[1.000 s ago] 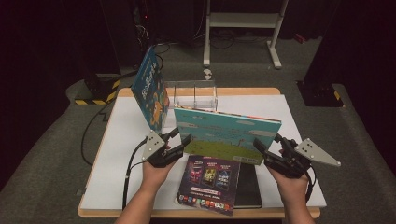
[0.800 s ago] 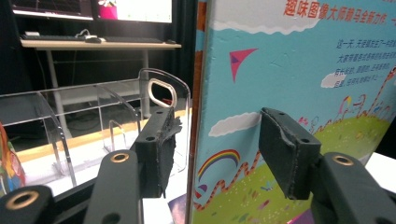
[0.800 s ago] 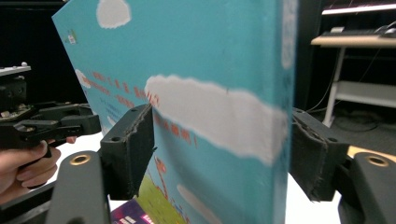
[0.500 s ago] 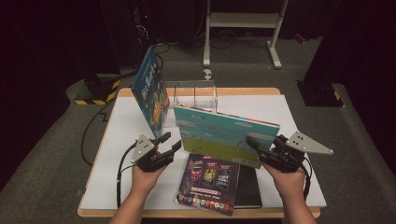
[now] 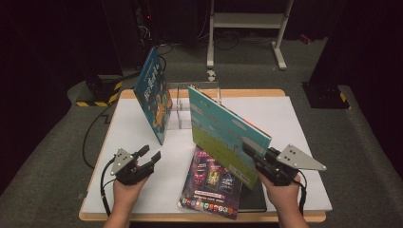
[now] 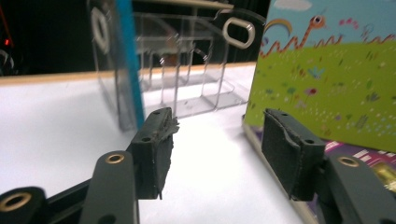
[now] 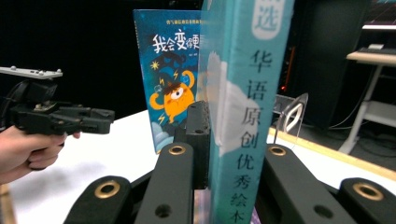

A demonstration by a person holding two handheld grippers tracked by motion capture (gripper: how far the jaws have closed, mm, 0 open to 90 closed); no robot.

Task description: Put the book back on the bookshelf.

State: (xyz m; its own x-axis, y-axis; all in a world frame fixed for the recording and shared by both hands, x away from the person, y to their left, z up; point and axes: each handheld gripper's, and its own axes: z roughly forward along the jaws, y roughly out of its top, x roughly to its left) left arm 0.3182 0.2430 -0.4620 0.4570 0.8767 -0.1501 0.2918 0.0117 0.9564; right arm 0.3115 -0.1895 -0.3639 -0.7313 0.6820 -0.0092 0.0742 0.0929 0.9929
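Right gripper [image 5: 252, 148] clamped, jaws just closing, on spine of teal picture book [image 5: 223, 130] (tilted upright above table [image 5: 294, 123]); left gripper [image 5: 148, 156] spread, opening, grasping nothing, beside magazine [image 5: 211, 183].

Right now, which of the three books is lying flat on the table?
The dark purple book, flat at the table's near edge. The blue monster book stands in the clear rack, and the green-and-teal book is held upright in the right gripper.
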